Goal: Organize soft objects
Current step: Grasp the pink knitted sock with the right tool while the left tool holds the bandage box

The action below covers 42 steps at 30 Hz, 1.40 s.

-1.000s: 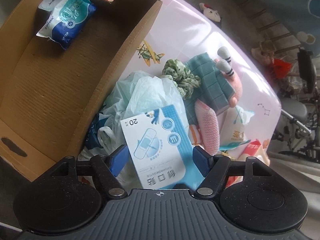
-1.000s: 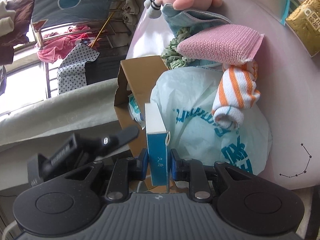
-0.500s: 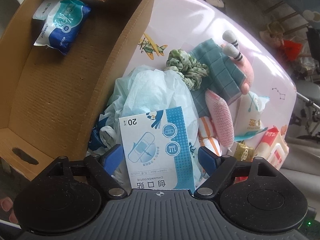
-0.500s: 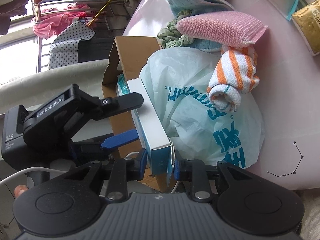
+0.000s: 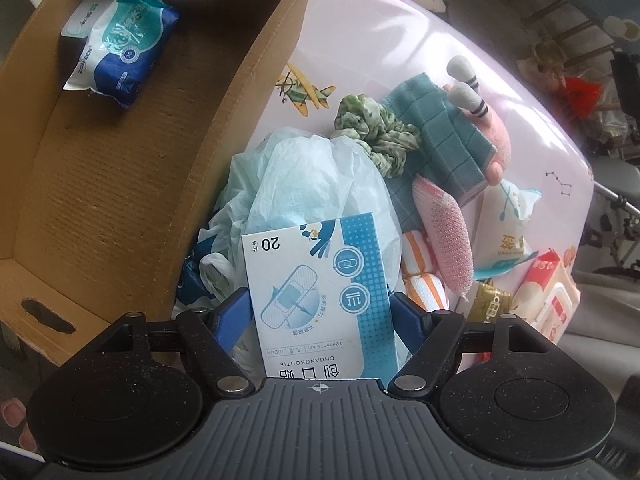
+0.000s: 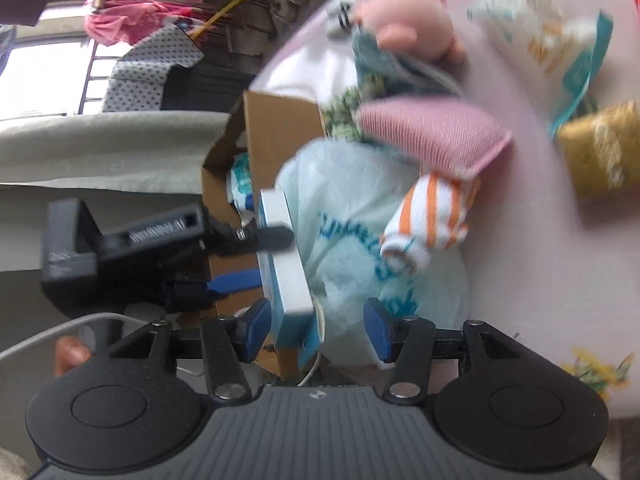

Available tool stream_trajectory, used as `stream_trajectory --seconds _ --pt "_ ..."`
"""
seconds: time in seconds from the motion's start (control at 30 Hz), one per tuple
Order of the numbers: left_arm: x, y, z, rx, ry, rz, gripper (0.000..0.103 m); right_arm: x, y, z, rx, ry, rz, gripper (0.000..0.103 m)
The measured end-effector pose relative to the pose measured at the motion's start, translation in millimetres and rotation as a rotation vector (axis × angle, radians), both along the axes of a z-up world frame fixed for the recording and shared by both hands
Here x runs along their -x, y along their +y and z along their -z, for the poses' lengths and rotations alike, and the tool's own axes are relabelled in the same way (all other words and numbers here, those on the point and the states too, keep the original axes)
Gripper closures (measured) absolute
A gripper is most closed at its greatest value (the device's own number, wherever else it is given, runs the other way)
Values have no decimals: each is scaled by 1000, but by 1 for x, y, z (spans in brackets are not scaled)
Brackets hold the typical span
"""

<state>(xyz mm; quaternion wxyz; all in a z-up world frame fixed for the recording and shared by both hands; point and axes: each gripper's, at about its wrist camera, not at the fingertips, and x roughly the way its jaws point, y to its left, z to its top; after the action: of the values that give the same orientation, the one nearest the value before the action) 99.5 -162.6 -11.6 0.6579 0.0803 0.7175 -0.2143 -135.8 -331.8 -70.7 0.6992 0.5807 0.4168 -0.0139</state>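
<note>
At the far left of the left wrist view, the cardboard box (image 5: pixel 132 184) is seen open, with a blue wipes packet (image 5: pixel 120 46) lying in its far corner. Just right of the box wall, a pale plastic bag (image 5: pixel 316 184) is heaped on the pink table (image 5: pixel 400 36). Directly over that bag, the plaster box (image 5: pixel 320 296) is held flat-face-up between the blue pads of the left gripper (image 5: pixel 320 312). Its long axis is run along the gripper's pointing line, away from the camera, and its two long edges are met by the pads, whose jaws are closing on it.

Right of the plaster box, a green scrunchie (image 5: pixel 376 136), a teal cloth (image 5: pixel 444 136), a pink sponge (image 5: pixel 448 240) and a striped towel roll (image 5: pixel 424 280) are piled together.

In the blurred right wrist view, the same plaster box (image 6: pixel 288 268) is seen edge-on, nearer the left pad of the right gripper (image 6: pixel 316 330). That gripper's jaws are opening, and a clear gap is shown on the right side, so the box is judged released to the left gripper. The cardboard box is placed left of the held item, so a leftward carry is judged the likely move.
</note>
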Motion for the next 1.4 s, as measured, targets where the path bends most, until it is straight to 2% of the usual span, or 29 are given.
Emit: stream_trajectory --seconds 0.1,0.17,0.23,0.43,0.6,0.77,0.9,0.97,1.07,1.13,1.23,1.3,1.4 --pt "3 -2 0 -7 -7 28 29 -4 -34 -5 116 2 20 60" --pt "4 -4 1 -14 -14 49 29 -17 -51 -1 214 13 -11 56" --pt "5 -7 1 -20 -19 66 29 -34 -60 8 270 25 -63 51" --pt "5 -8 4 -27 -20 90 29 -84 -65 42 284 37 -244 49" --pt "5 -8 5 -28 -15 94 29 -111 -60 64 295 97 -367 48" --pt "4 -8 8 -32 -9 92 29 -119 -64 80 282 144 -372 38" --pt "4 -9 8 -33 -13 96 28 -121 -63 84 280 154 -356 37" --pt "4 -9 7 -29 -14 96 29 -119 -61 83 293 158 -345 41" --pt "4 -7 3 -11 -18 93 29 -112 -62 73 307 143 -301 55" --pt "5 -5 1 1 -21 90 29 -102 -67 65 299 127 -258 69" --pt "6 -2 -3 12 -32 89 29 -89 -76 57 296 120 -189 84" --pt "8 -1 -5 17 -42 90 29 -82 -81 51 305 117 -153 90" --pt "11 0 -7 13 -55 93 29 -73 -83 44 336 114 -117 93"
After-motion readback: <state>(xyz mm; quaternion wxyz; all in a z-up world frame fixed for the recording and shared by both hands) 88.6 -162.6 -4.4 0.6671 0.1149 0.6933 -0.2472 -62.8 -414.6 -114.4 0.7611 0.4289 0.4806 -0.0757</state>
